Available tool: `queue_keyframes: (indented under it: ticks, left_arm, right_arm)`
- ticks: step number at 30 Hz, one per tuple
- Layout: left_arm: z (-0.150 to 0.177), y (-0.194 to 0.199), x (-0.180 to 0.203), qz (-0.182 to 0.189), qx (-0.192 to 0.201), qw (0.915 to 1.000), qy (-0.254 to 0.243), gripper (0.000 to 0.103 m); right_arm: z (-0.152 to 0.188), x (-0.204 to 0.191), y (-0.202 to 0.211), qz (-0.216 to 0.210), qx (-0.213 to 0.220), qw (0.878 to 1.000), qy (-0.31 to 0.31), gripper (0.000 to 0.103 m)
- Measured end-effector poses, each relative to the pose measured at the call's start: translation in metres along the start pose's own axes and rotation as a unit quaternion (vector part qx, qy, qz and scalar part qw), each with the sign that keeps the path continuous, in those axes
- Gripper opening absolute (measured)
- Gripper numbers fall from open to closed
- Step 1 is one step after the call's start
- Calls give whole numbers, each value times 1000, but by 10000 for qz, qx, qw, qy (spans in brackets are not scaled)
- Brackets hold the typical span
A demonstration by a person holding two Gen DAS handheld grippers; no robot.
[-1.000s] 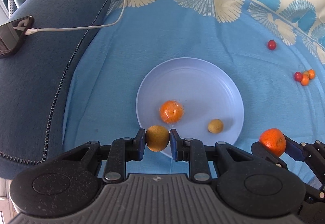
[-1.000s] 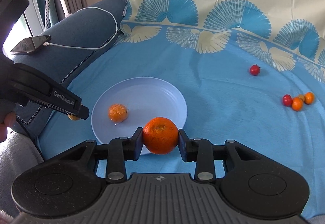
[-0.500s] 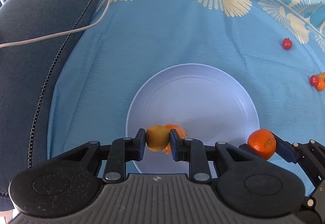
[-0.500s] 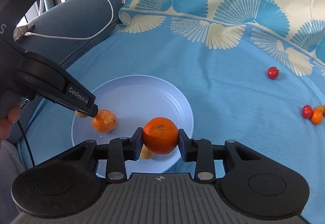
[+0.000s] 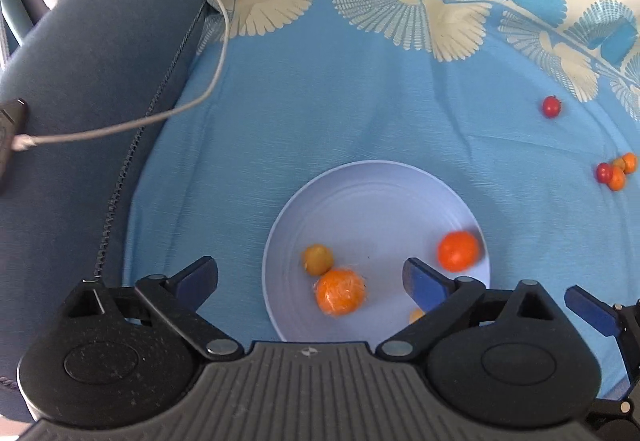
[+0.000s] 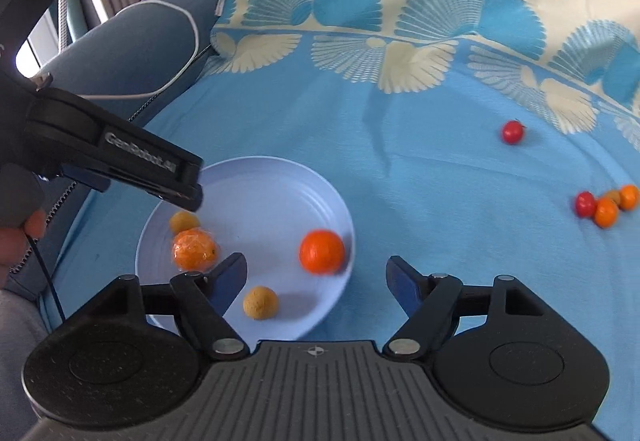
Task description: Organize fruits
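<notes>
both tongs are letting go: the left gripper has its jaws opening wide with nothing clamped, and the right gripper is opening too, its pads clear of any fruit.

below and just ahead of both lies the pale plate on the blue cloth. the biggest risk, as i judge it, is the loose orange, blurred and close to the plate's right rim ahead of the right tongs; it may roll over the shallow edge onto the cloth. the wrapped orange and the small brown fruit touching it sit under the left tongs and could be knocked as that tool pulls away. another brown fruit lies just beside the right gripper's left finger. far right, cherry tomatoes wait, and they roll easily.

printed on the left tongs' finger: "genrobot.ai".
</notes>
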State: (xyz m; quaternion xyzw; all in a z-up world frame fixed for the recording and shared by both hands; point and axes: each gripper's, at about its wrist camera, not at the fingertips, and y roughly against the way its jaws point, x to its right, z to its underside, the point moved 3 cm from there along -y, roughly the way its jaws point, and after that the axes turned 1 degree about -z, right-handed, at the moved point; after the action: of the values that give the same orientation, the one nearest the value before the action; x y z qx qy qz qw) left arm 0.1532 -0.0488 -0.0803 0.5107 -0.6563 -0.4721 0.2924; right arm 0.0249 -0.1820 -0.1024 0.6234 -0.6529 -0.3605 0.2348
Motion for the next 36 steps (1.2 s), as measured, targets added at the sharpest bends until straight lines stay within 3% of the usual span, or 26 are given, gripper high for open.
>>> queue_keyframes:
  ticks: [8, 15, 24, 30, 36]
  left_arm:
    - [4, 118, -3, 351, 274, 9989, 167, 102]
    - [21, 236, -1, 299, 662, 9973, 42, 103]
    - [46, 382, 2, 722, 1622, 9841, 68, 103]
    - [64, 441, 15, 743, 2020, 9764, -152, 103]
    - [88, 471, 21, 924, 2209, 9705, -286, 103]
  right_arm:
    - [12, 24, 80, 309, 271, 9987, -302, 80]
    - [18, 38, 153, 477, 801, 9939, -586, 80]
    - [37, 48, 224, 808, 1336, 9859, -597, 80]
    - [52, 52, 255, 983, 1569, 9810, -584, 80]
    - [62, 56, 275, 1107, 1748, 9766, -593, 81]
